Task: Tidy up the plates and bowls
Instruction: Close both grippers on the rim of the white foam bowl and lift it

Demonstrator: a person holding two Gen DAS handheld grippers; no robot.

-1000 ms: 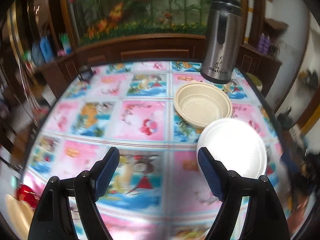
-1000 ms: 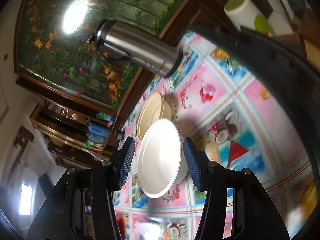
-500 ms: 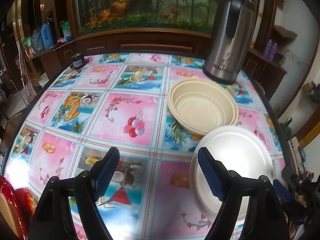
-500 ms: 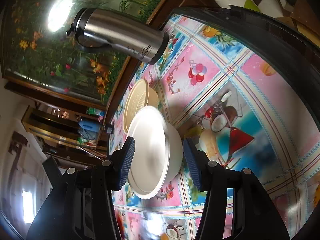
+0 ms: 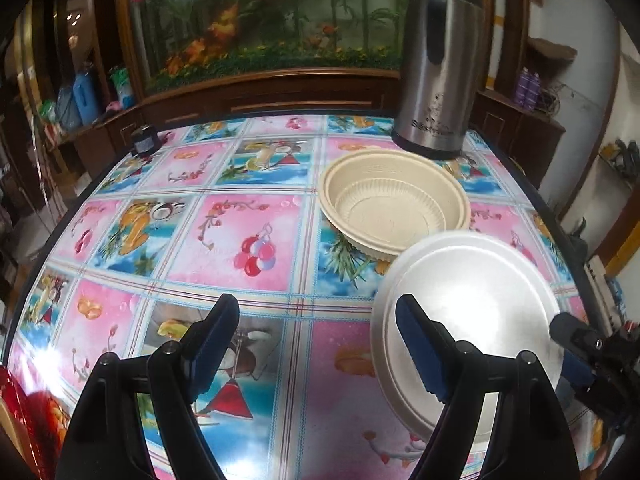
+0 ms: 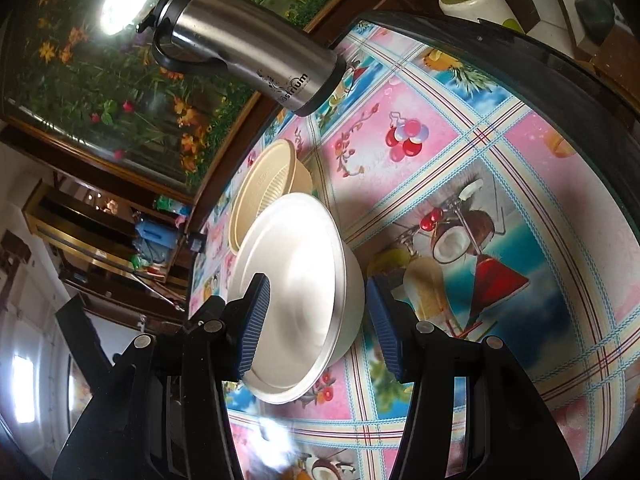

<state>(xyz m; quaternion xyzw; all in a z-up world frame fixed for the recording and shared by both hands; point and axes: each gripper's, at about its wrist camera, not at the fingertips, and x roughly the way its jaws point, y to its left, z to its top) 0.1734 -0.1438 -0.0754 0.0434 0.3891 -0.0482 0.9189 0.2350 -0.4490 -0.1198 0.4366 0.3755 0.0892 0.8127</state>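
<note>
A white plate lies on top of a white bowl on the patterned table, right of centre in the left wrist view. Behind it sits a beige ribbed bowl. My left gripper is open and empty, low over the table, its right finger beside the plate's left rim. My right gripper is open, its jaws on either side of the white plate and the white bowl under it; I cannot tell if they touch. The beige bowl lies beyond.
A steel thermos jug stands at the far edge behind the beige bowl; it also shows in the right wrist view. A small dark jar sits far left. A red object lies at the near left. The table edge curves right.
Both views have moved closer to the white plate and bowl. My right gripper's jaws now reach further along the plate's rim. The left gripper stays open.
</note>
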